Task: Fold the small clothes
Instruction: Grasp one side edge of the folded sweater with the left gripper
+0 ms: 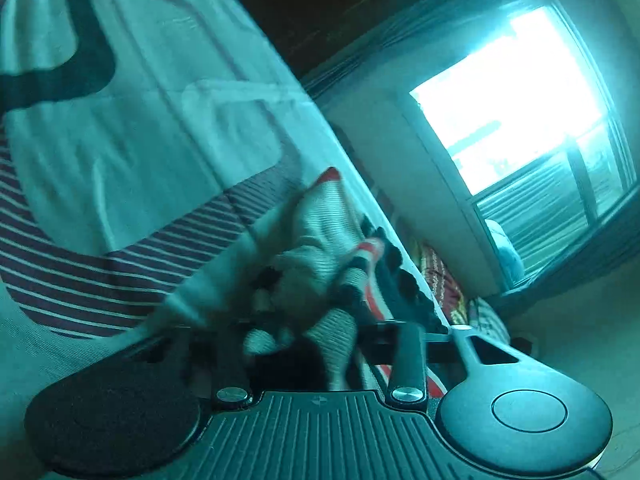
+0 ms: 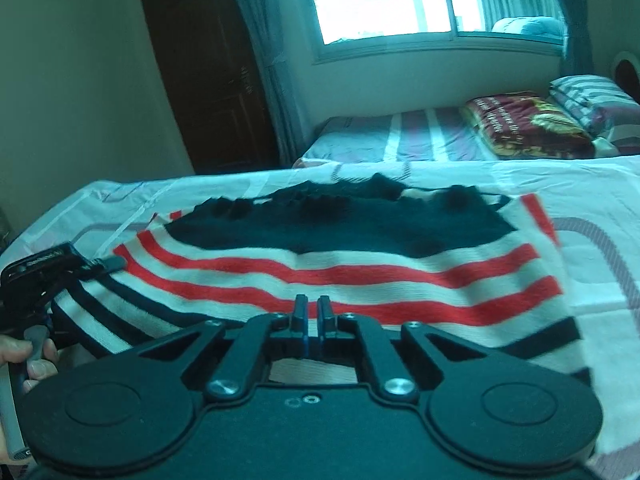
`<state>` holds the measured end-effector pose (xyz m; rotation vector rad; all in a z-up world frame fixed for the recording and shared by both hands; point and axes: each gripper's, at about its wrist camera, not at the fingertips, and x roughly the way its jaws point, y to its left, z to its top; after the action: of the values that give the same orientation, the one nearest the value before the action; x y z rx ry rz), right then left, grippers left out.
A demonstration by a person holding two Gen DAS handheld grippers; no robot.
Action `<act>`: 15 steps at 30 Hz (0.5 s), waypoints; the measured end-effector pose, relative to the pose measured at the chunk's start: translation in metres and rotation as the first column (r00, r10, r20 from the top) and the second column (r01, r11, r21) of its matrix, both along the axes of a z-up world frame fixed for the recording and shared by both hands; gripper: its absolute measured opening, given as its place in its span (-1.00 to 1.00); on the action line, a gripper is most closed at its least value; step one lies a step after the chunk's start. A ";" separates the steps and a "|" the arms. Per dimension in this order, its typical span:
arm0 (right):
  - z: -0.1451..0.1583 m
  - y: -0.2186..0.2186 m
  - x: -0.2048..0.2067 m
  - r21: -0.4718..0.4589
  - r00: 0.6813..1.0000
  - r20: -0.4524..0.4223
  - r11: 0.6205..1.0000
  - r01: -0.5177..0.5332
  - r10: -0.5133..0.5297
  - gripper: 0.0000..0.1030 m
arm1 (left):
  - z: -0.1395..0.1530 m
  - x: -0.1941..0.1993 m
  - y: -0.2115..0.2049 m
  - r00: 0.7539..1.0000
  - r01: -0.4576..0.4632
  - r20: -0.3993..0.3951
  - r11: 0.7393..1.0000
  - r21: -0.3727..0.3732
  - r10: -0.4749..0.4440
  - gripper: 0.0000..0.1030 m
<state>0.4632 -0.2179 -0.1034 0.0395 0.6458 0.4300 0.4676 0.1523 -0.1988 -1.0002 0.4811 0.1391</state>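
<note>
A small knit garment (image 2: 352,268) with red, white and black stripes and a black upper part lies spread on the bed sheet (image 2: 600,200). My right gripper (image 2: 312,312) is shut on its near edge, which runs under the fingers. My left gripper (image 2: 108,264) shows at the left in the right wrist view, clamped on the garment's left edge. In the left wrist view the garment (image 1: 320,240) is bunched and blurred right at the left gripper (image 1: 312,344), whose fingers are hidden by the cloth.
The pale sheet with grey lines and a striped band (image 1: 100,272) covers the bed. A second bed (image 2: 400,136) with a folded red blanket (image 2: 528,124) and pillows (image 2: 592,96) stands behind. A window (image 2: 400,0), curtains and a dark wardrobe (image 2: 216,80) are beyond.
</note>
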 end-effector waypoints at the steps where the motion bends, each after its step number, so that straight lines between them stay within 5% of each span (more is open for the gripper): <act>1: -0.002 0.005 0.001 -0.011 1.000 0.001 1.000 -0.008 0.008 -0.94 | -0.003 0.001 0.004 1.000 0.013 0.006 1.000 -0.016 -0.012 -0.43; 4: -0.004 0.013 0.007 -0.018 1.000 -0.003 1.000 -0.007 0.006 -0.94 | -0.004 0.004 0.005 0.999 0.043 0.009 0.999 -0.010 -0.043 -0.58; 6: -0.005 0.015 0.013 -0.009 1.000 -0.015 1.000 -0.004 0.004 -0.94 | -0.006 -0.002 0.009 0.998 0.033 0.053 0.997 -0.076 -0.029 -0.63; 8: -0.004 0.016 0.016 -0.012 1.000 -0.009 1.000 -0.008 0.008 -0.94 | 0.002 -0.011 0.006 0.993 0.031 0.116 0.998 -0.064 -0.023 -0.63; 12: -0.018 0.023 0.027 -0.066 0.998 -0.063 0.998 -0.023 0.019 -0.98 | -0.015 -0.001 0.004 0.999 0.014 0.031 0.998 -0.061 -0.012 -0.63; 15: -0.017 0.020 0.027 -0.055 0.997 -0.068 0.998 -0.024 0.020 -1.00 | -0.016 0.001 0.004 0.999 0.033 0.041 0.999 -0.032 -0.032 -0.59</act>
<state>0.4905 -0.1977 -0.1207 -0.0058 0.7250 0.4333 0.4681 0.1564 -0.2151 -1.0247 0.4636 0.0823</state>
